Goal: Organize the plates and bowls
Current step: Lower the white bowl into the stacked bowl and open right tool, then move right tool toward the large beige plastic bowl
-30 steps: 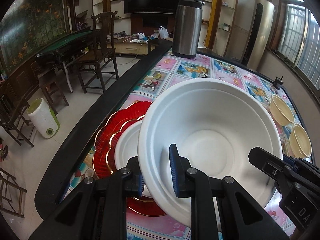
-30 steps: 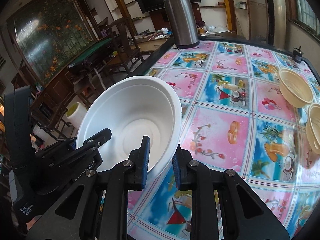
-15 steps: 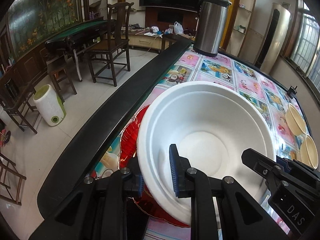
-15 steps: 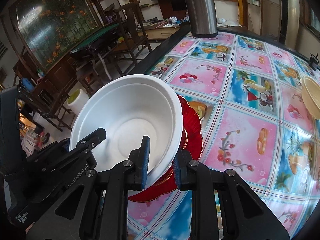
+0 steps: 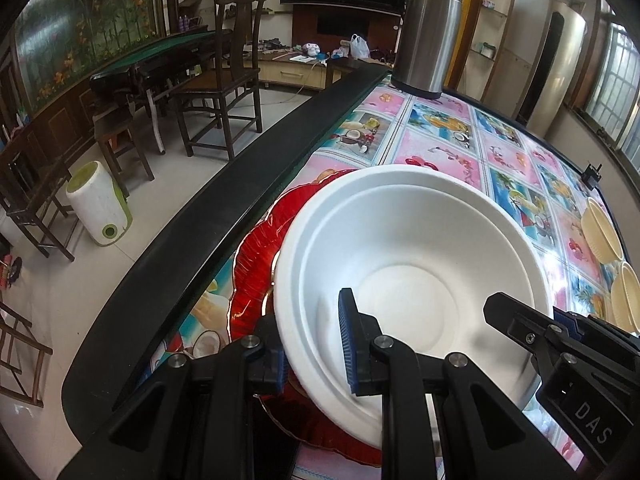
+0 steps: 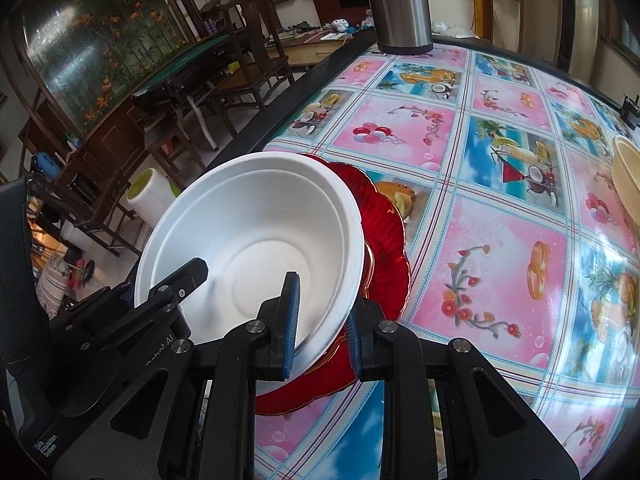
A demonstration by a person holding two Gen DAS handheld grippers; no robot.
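Note:
A white foam bowl [image 5: 408, 264] is nested in a second white bowl on a red plate [image 5: 260, 264] near the table's left edge. My left gripper [image 5: 314, 344] is shut on the bowl's near-left rim, one blue pad inside and one outside. My right gripper [image 6: 320, 320] is shut on the rim of the same bowl [image 6: 256, 236] from the other side. The red plate [image 6: 384, 240] shows beneath. The bowl hides most of the plate.
A steel thermos [image 5: 430, 36] stands at the table's far end. Cream bowls [image 5: 600, 228] sit at the right edge, also in the right wrist view [image 6: 626, 176]. The black table rim [image 5: 240, 184] runs along the left. Chairs and a white bin [image 5: 98, 208] stand on the floor.
Both grippers have carried the white bowl left and down over the red plate. It now sits in the other white bowl.

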